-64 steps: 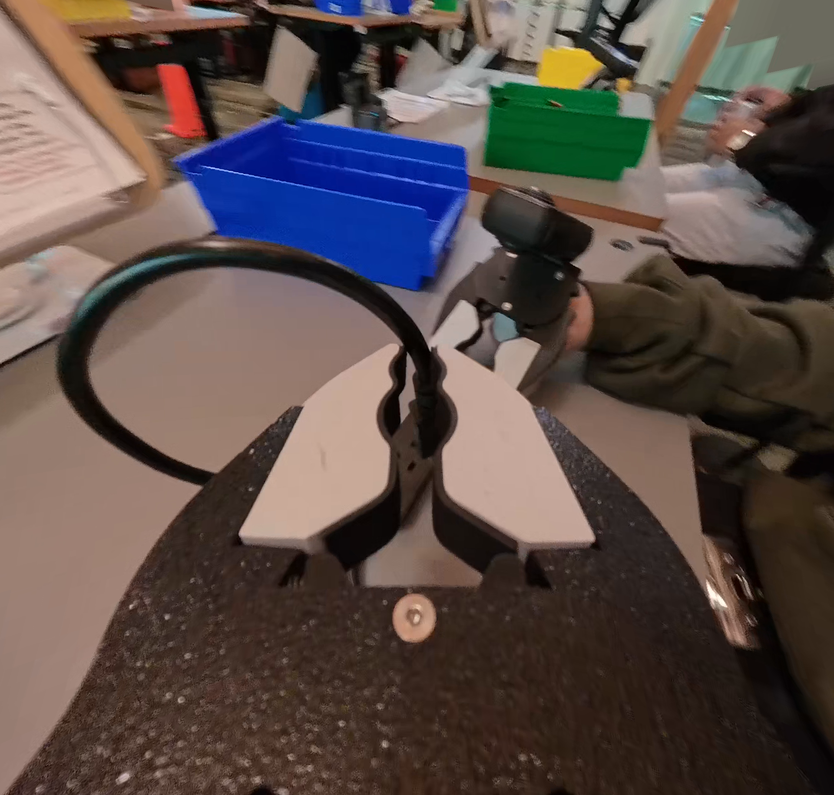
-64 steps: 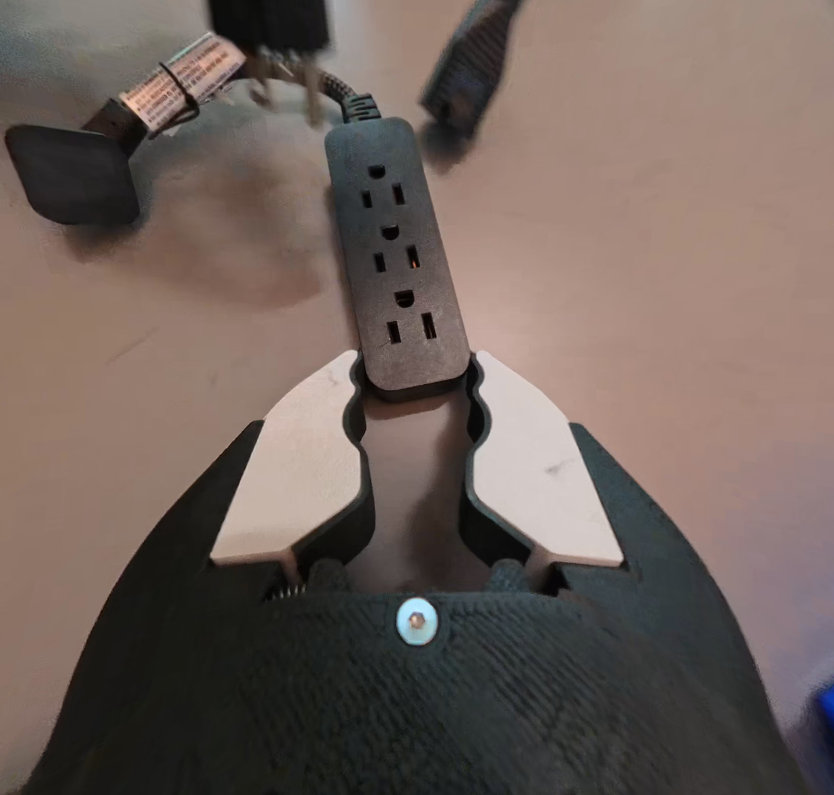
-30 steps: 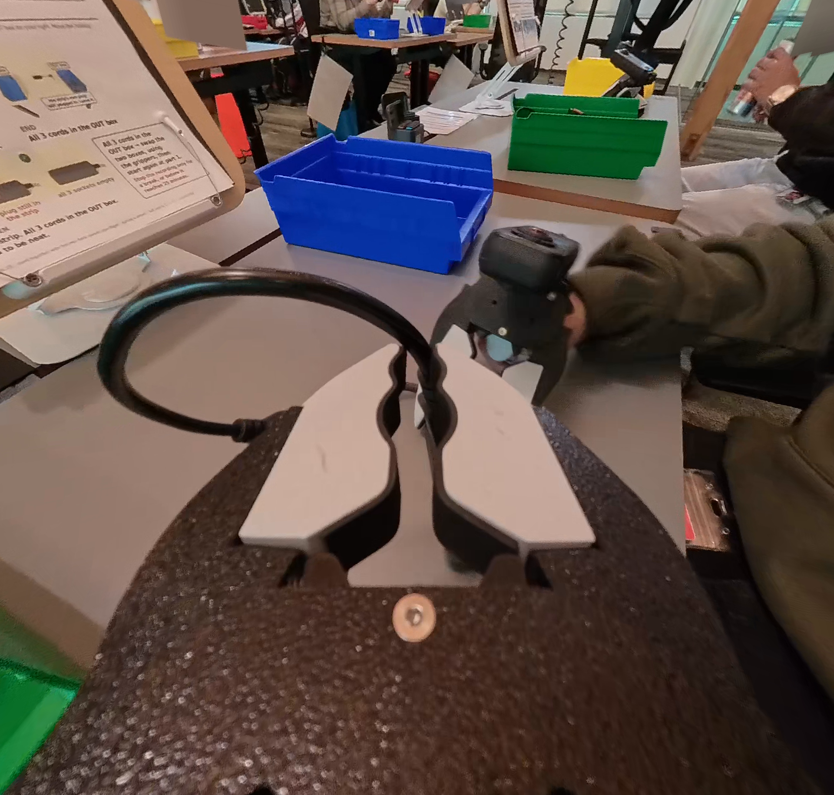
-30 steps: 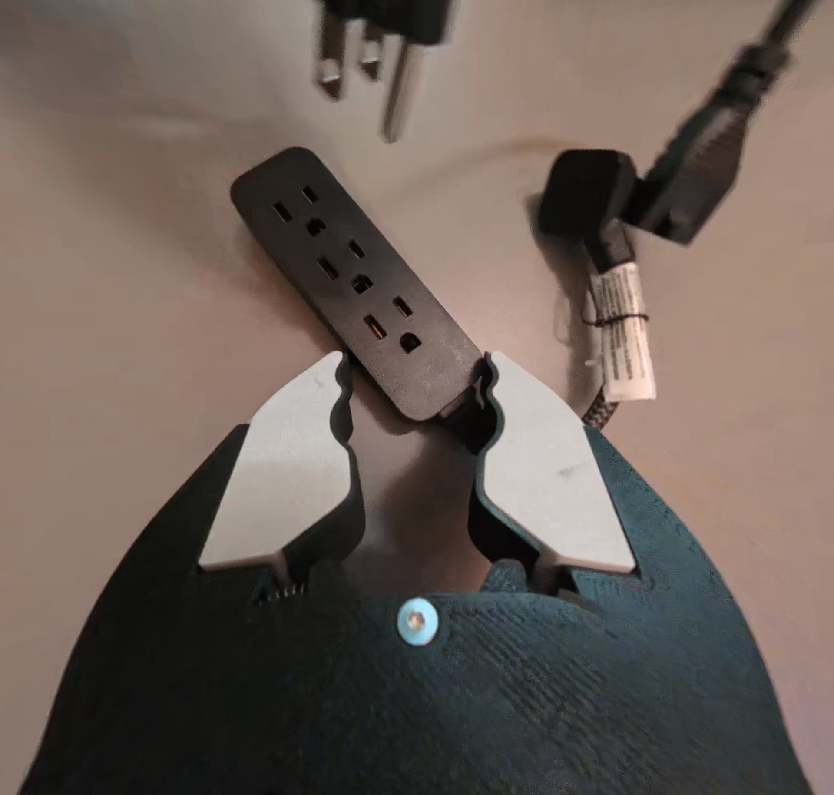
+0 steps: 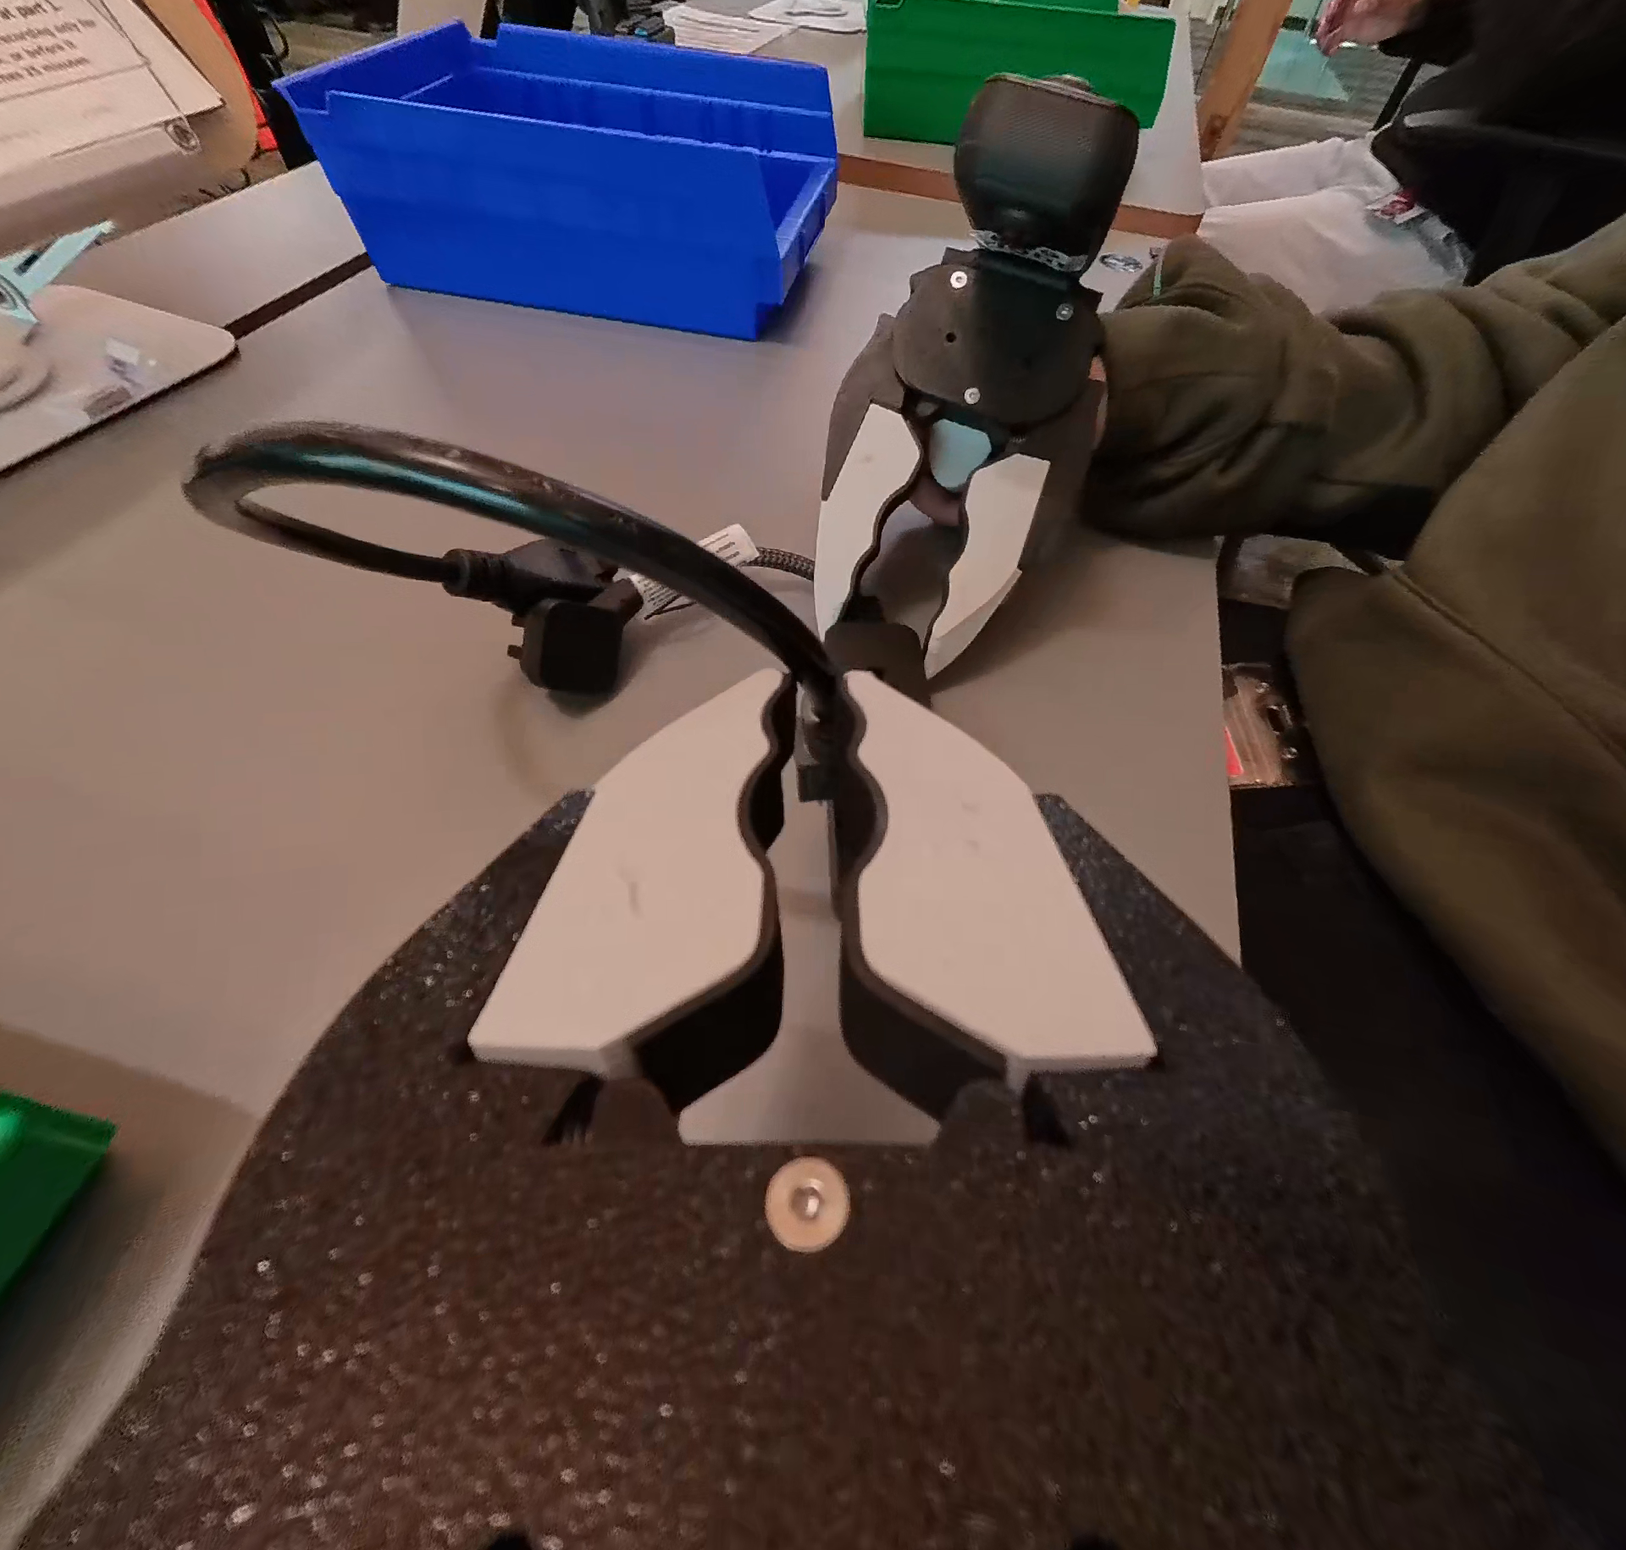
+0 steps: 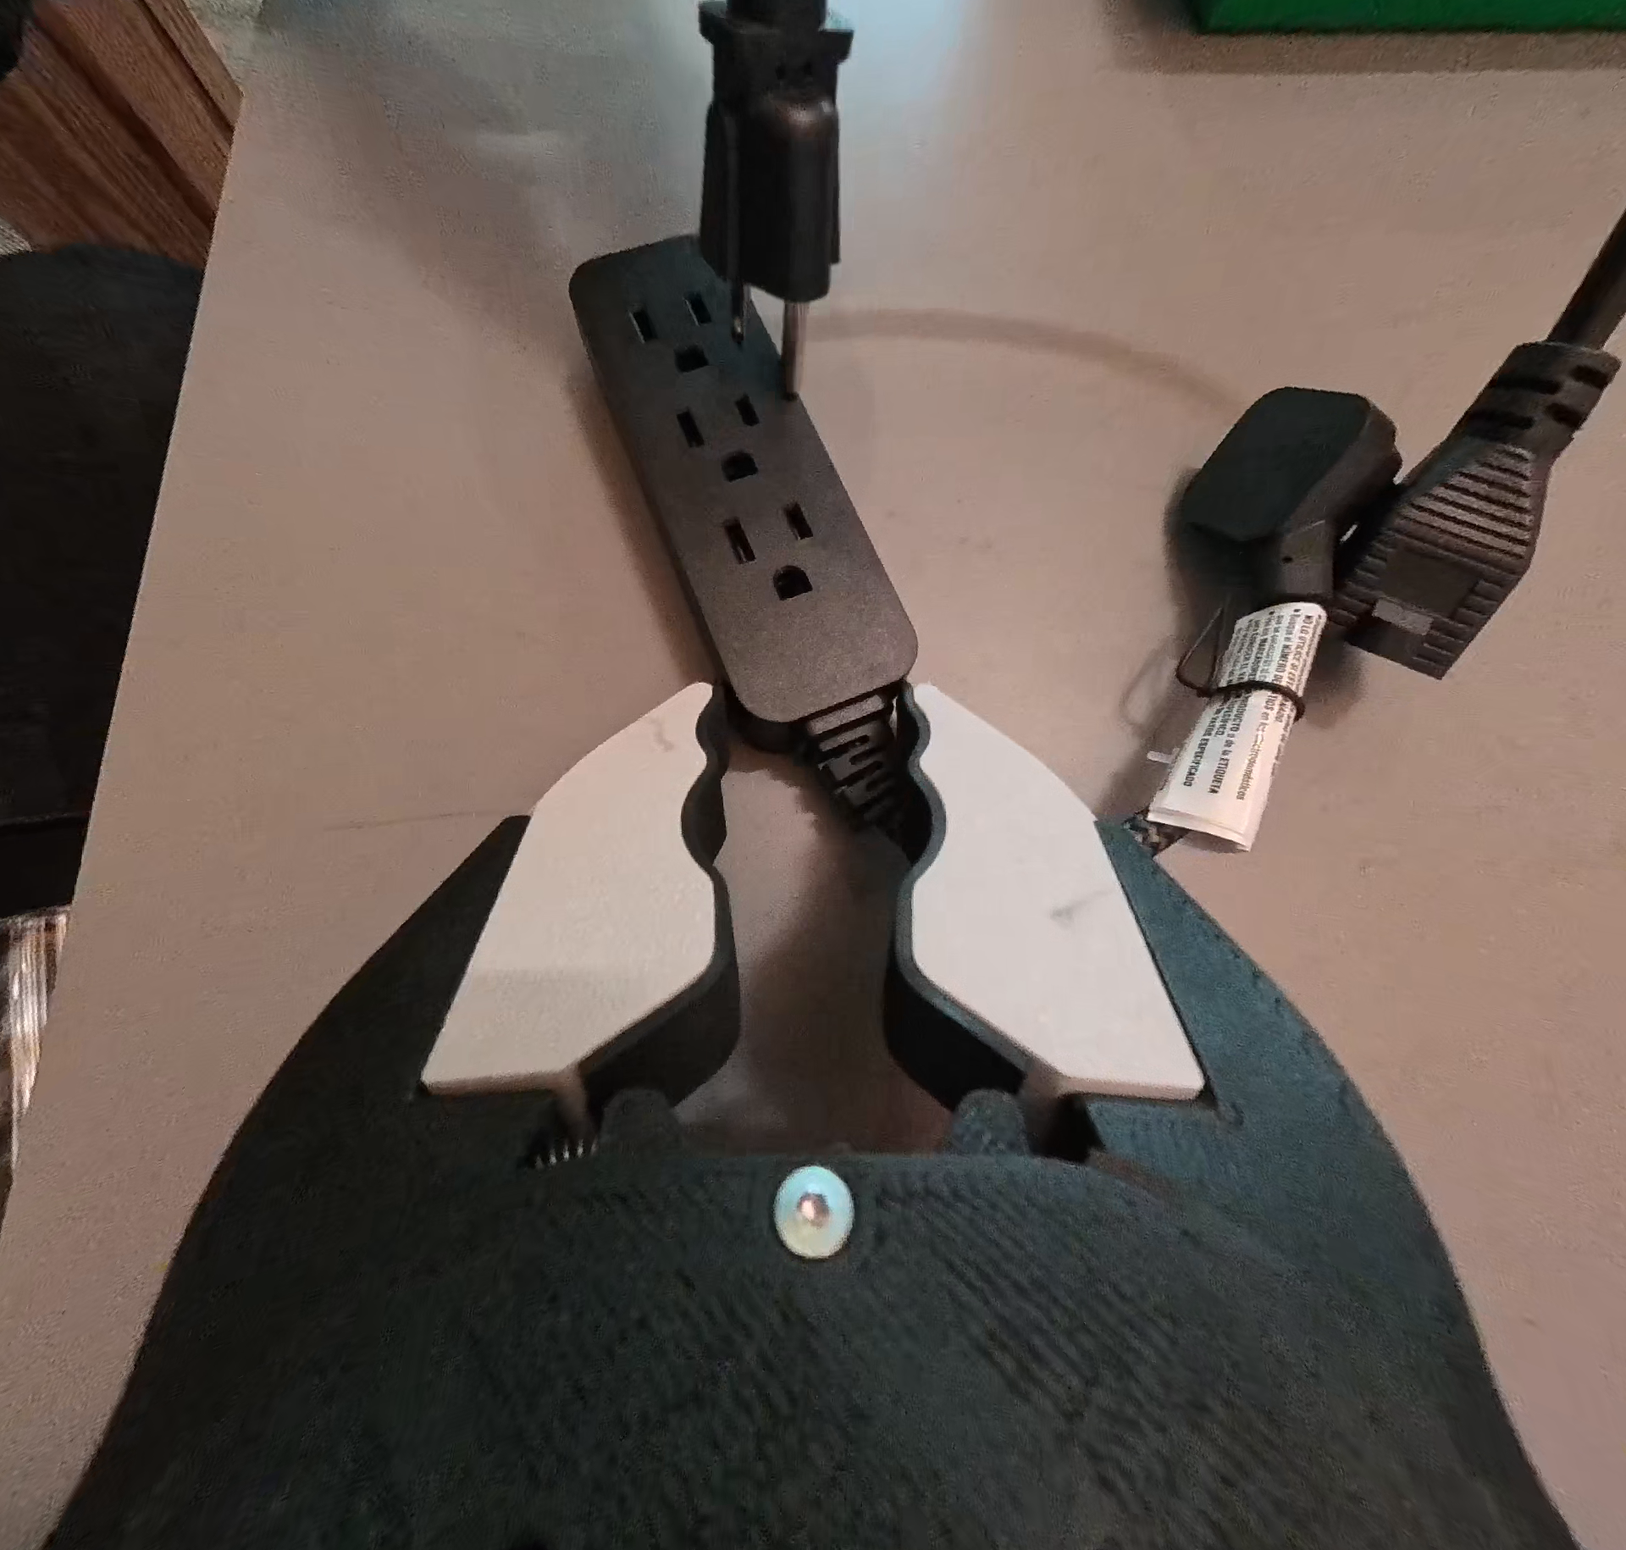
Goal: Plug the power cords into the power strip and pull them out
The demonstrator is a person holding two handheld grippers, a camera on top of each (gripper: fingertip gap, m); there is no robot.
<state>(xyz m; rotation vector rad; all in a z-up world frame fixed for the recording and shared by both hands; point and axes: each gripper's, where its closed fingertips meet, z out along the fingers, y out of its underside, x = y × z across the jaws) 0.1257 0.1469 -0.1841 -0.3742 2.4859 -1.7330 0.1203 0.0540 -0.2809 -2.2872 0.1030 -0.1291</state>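
So right now my right hand-held gripper (image 6: 814, 716) is clamped on the near end of the black power strip (image 6: 748, 487), right where its ribbed cord collar comes out, basically just pinning it flat on the table (image 6: 396, 628) so it can't skid when I push down. The strip runs off toward 11 o'clock in that view with all three outlets showing empty. My left hand-held gripper (image 5: 814, 716) is squeezed shut on a power cord (image 5: 493, 487) just behind its plug (image 6: 774, 144), holding it upright so the prongs point straight down; the cord loops up and away toward 10 o'clock in the left view. The prongs sit over the far outlet at about 12 o'clock, but they look offset to the right, with the round pin landing near the strip's edge, so I reckon I need to nudge it left before pushing. Over at 2 o'clock another black plug (image 6: 1478, 531) leans on the strip's own flat plug (image 6: 1285, 478), near a white tag (image 6: 1223, 760), waiting its turn I guess.
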